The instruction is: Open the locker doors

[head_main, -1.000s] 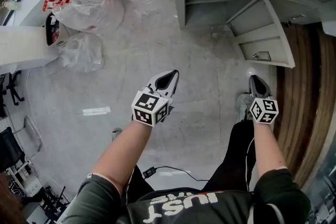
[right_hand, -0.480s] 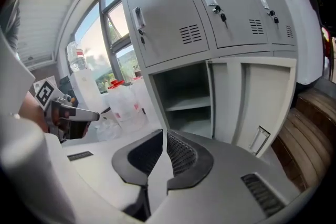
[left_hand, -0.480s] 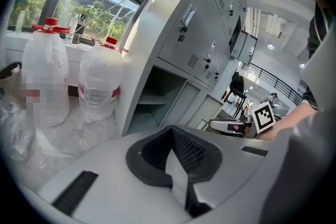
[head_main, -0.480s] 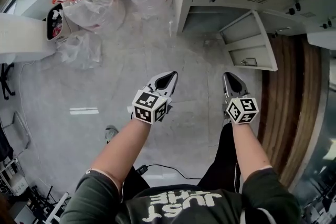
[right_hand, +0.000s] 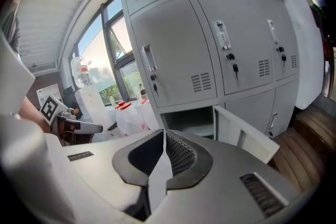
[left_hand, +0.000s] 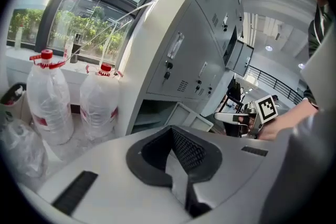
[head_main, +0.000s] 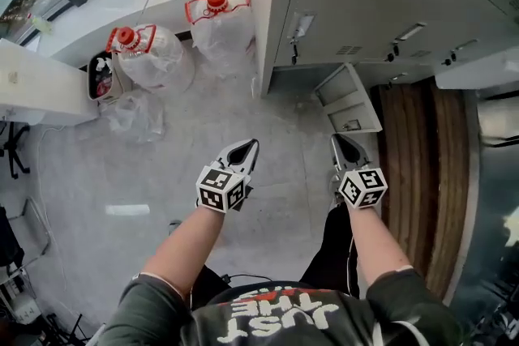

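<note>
Right gripper view — right gripper (right_hand: pixel 164 147) tongs together — unclear overhead.

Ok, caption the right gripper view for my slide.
Empty right hand-held gripper, jaws just closed further, faces grey lockers; one lower door hangs open, the doors above shut.

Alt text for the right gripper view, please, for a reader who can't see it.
A bank of grey metal lockers fills the view, one bottom door swung open and the doors above closed. In front, the right gripper's claw has just been closing, with nothing in it; red-capped water bottles stand at left.
</note>
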{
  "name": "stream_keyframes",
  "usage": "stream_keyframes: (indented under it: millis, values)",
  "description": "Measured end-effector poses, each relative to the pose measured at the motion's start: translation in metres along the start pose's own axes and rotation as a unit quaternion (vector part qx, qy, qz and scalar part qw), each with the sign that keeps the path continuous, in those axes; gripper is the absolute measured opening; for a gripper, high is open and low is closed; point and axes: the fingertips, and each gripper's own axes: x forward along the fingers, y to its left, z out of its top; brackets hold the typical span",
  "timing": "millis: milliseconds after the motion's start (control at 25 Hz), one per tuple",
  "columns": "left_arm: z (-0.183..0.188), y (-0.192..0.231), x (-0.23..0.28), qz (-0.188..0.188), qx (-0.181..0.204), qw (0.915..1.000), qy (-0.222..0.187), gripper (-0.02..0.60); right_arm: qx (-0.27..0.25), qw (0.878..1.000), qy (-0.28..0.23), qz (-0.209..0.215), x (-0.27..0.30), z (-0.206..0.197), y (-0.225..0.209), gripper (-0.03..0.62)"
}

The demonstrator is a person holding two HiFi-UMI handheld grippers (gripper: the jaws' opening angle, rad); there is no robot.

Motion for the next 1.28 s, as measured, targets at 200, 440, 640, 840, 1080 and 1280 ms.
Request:
stream_keyframes:
  millis: [200,440,640,840,1080,1280]
  values:
    - [0.097,-0.045,-0.028,-0.017,0.023,0.9991,-0.032,0.006,-0.007,0.999,-0.039,0.000,-0.048,0.100,0.014,0.043]
    - [0.197,-0.113,-0.087,-0.042,0.058,0.9955,-0.063,0.006,-0.018,0.998,-0.066,0.003,-0.119,0.208,0.050,0.040]
    - [0.287,-0.157,-0.149,-0.057,0.092,0.9867,-0.121,0.006,-0.050,0.995,-0.080,0.035,-0.170,0.286,0.102,0.040]
    - [0.357,-0.182,-0.213,-0.067,0.153,0.9706,-0.173,0.006,-0.087,0.988,-0.121,0.035,-0.207,0.356,0.144,0.040]
    - [0.393,-0.200,-0.249,-0.082,0.166,0.9601,-0.210,0.006,-0.107,0.983,-0.149,0.028,-0.238,0.396,0.168,0.038]
    - [0.412,-0.213,-0.265,-0.095,0.179,0.9543,-0.220,0.006,-0.113,0.980,-0.164,0.027,-0.251,0.416,0.180,0.037]
